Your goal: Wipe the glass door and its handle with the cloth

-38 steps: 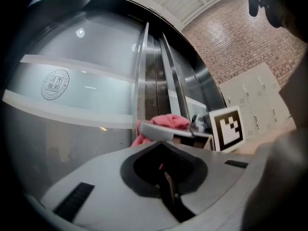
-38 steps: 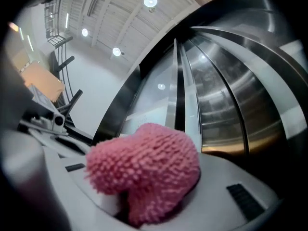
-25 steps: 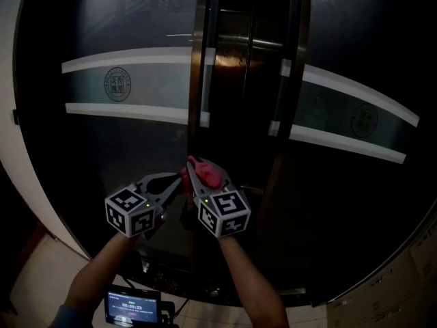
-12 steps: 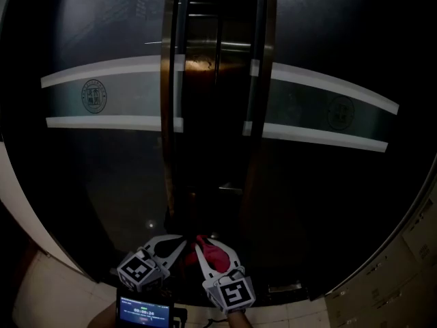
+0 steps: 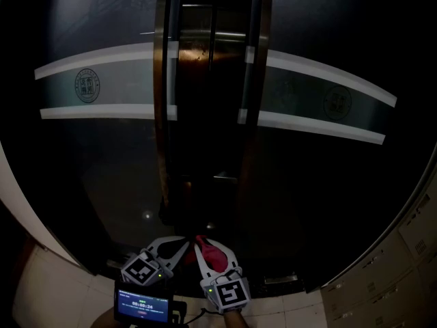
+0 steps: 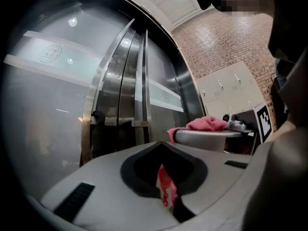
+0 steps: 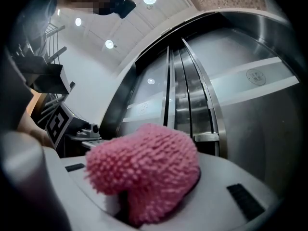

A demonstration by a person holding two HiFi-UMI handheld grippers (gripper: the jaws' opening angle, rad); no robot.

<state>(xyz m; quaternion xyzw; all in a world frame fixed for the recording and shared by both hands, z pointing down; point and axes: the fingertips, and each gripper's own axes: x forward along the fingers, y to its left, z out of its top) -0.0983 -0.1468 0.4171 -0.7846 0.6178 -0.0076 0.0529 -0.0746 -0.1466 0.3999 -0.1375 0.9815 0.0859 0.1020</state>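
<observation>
Dark glass doors [image 5: 95, 176] fill the head view, crossed by a frosted white band [image 5: 109, 87]. Two upright steel handles [image 5: 162, 115] [image 5: 251, 80] flank the middle seam. At the bottom, my right gripper [image 5: 199, 243] is shut on a fluffy pink cloth [image 5: 213, 254], which bulges over its jaws [image 7: 144, 170]. My left gripper [image 5: 183, 242] sits just left of it, jaws together, a thin pink strip showing at their seam [image 6: 164, 189]. The cloth [image 6: 207, 124] also shows in the left gripper view. Both grippers hang low, apart from the glass.
A small lit screen [image 5: 142, 305] sits below the grippers. Pale lockers [image 5: 403, 251] stand to the right and light floor tiles [image 5: 54, 285] lie at lower left. A brick wall [image 6: 226, 37] rises beyond the doors in the left gripper view.
Both grippers have dropped from mid-height beside the left handle to the bottom of the head view, and show smaller there. The cloth stays in the right gripper.
</observation>
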